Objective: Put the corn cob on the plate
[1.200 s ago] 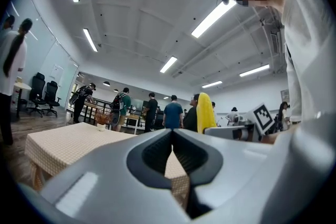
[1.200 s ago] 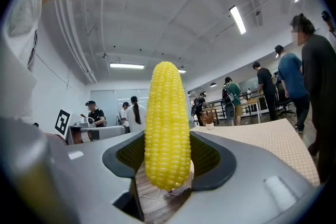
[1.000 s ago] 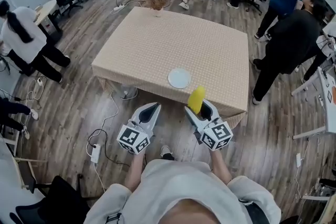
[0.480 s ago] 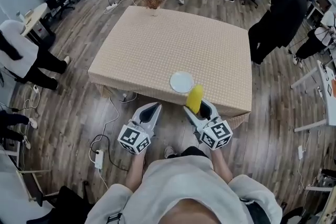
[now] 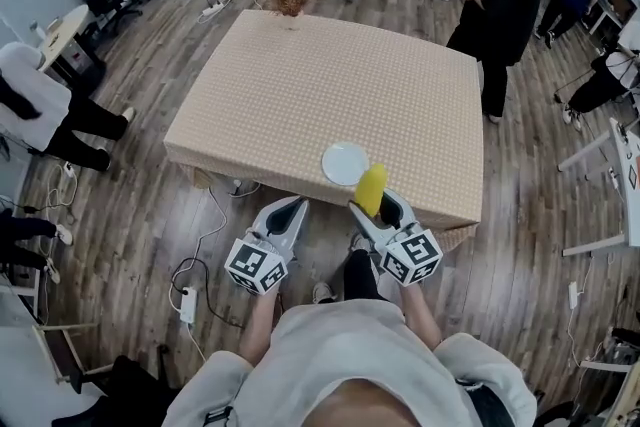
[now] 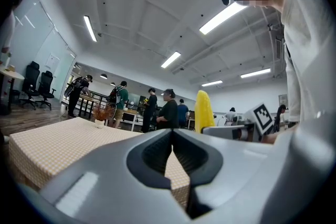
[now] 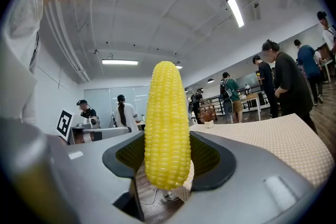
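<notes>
Head view: since a second ago both grippers keep their place in frame, while the table (image 5: 300, 75) and its white plate (image 5: 345, 163) have drawn nearer, and a bystander in black (image 5: 497, 5) has moved up toward 1 o'clock. The right gripper (image 5: 385, 207) clamps the corn cob (image 5: 372, 189). The left gripper (image 5: 288, 207) is clenched on nothing. The cob stands upright, long axis vertical, tapered tip up and blunt end below the pads. It is bright yellow with even kernel rows, held at 5 o'clock of the plate, over the table's near edge.
</notes>
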